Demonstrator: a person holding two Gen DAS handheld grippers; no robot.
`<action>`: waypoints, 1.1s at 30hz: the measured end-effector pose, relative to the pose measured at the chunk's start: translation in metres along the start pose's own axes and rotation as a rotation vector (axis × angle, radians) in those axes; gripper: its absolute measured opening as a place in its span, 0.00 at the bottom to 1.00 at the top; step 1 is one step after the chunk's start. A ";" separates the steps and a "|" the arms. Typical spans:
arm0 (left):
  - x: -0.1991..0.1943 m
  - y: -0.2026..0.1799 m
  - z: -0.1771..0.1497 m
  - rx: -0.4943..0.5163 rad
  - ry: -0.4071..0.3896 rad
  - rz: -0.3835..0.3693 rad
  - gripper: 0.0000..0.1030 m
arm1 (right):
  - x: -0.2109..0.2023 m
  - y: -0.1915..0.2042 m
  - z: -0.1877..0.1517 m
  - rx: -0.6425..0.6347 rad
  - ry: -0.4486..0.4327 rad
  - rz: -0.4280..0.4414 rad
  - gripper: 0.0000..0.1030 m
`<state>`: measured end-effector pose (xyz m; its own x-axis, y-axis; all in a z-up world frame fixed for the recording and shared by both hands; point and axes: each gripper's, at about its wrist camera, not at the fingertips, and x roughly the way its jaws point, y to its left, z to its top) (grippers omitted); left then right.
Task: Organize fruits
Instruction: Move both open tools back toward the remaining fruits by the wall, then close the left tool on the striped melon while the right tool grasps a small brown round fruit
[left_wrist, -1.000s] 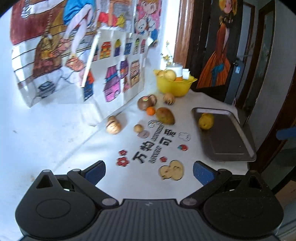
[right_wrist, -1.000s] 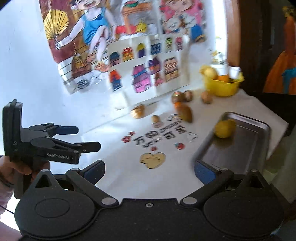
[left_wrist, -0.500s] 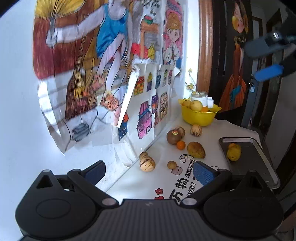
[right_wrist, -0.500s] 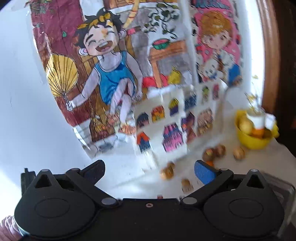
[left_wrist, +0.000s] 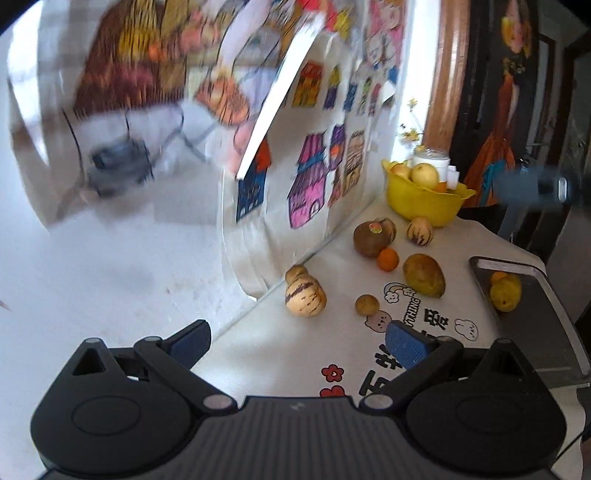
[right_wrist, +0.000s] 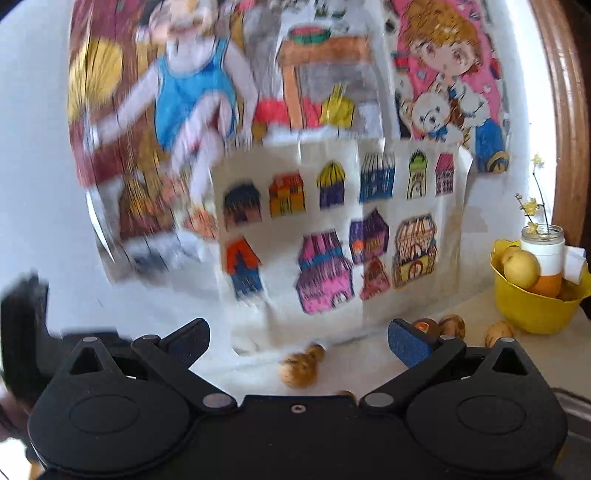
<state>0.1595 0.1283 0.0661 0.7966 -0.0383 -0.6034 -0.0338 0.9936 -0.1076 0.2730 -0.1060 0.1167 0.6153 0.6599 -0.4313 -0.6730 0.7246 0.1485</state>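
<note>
Fruits are scattered on the white tabletop (left_wrist: 280, 354): a striped melon (left_wrist: 305, 295) near the wall, an orange (left_wrist: 387, 259), a brown pear (left_wrist: 423, 275). One yellow fruit (left_wrist: 505, 291) lies in the metal tray (left_wrist: 546, 332). The left claw (left_wrist: 297, 341) and right claw (right_wrist: 299, 339) are held wide, empty.

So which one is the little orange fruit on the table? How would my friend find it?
Start at the yellow bowl by the wall, then look at the loose fruit on the white table in front of it. The small orange fruit sits between a round brown fruit and a bigger brownish pear. It is the only bright orange one there.
</note>
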 end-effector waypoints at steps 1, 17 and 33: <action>0.006 0.002 0.000 -0.014 0.006 -0.001 1.00 | 0.007 -0.003 -0.005 -0.029 0.013 0.005 0.99; 0.074 -0.009 0.003 -0.113 -0.040 0.036 1.00 | 0.097 -0.040 -0.060 -0.306 0.203 0.083 0.99; 0.118 -0.005 0.004 -0.223 -0.012 0.085 0.96 | 0.143 -0.020 -0.086 -0.363 0.268 0.038 0.76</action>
<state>0.2561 0.1193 -0.0019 0.7920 0.0473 -0.6087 -0.2324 0.9453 -0.2290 0.3391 -0.0426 -0.0245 0.4915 0.5752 -0.6539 -0.8227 0.5529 -0.1320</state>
